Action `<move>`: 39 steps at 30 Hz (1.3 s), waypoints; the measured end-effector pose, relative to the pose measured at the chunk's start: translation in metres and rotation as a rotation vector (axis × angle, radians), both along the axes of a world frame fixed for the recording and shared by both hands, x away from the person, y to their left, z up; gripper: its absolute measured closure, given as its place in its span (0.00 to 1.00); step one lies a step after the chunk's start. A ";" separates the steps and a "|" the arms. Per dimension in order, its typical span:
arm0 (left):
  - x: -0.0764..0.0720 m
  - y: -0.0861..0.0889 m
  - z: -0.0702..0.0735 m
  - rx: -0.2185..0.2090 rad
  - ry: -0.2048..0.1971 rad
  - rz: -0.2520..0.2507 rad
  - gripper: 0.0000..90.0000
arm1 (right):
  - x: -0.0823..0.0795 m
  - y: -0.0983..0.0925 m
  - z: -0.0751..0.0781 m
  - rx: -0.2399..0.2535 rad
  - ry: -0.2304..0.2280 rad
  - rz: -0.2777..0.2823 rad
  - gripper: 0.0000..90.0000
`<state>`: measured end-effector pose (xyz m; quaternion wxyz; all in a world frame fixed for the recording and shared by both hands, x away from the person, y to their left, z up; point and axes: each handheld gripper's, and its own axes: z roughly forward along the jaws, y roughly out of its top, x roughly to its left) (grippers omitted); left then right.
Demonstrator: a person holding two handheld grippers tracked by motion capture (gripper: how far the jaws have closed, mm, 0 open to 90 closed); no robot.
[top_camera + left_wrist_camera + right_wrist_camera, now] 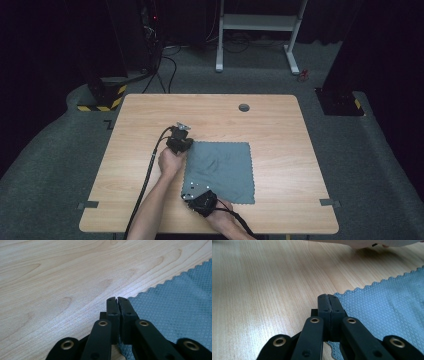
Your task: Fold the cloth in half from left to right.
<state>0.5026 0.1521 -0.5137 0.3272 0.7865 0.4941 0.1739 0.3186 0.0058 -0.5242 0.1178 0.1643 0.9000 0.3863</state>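
One grey cloth [220, 171] lies on one wooden table [280, 130], nearer its front edge than its back. Two grippers work at it: the left gripper [181, 141] at the cloth's far left corner, the right gripper [199, 200] at its near left corner. One round hole [244, 107] sits near the table's back edge.

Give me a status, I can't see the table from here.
Left gripper shut on the grey cloth, far left corner. Right gripper shut on its near left corner. Cloth flat on the table. Nothing in the way.

table [280, 130] wooden | cable hole [244, 107] far edge | white frame [257, 22] behind
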 end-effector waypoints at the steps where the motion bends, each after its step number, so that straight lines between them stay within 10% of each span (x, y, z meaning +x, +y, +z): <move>1: 0.000 0.000 0.000 0.000 0.000 0.000 0.98 | 0.000 0.000 0.000 0.000 0.000 0.000 1.00; 14: 0.001 0.010 0.010 -0.083 -0.004 0.007 0.99 | 0.001 -0.006 0.007 0.045 0.025 0.004 1.00; 39: -0.005 0.045 0.027 -0.070 -0.003 0.012 0.99 | -0.002 0.009 0.033 0.075 0.008 0.062 1.00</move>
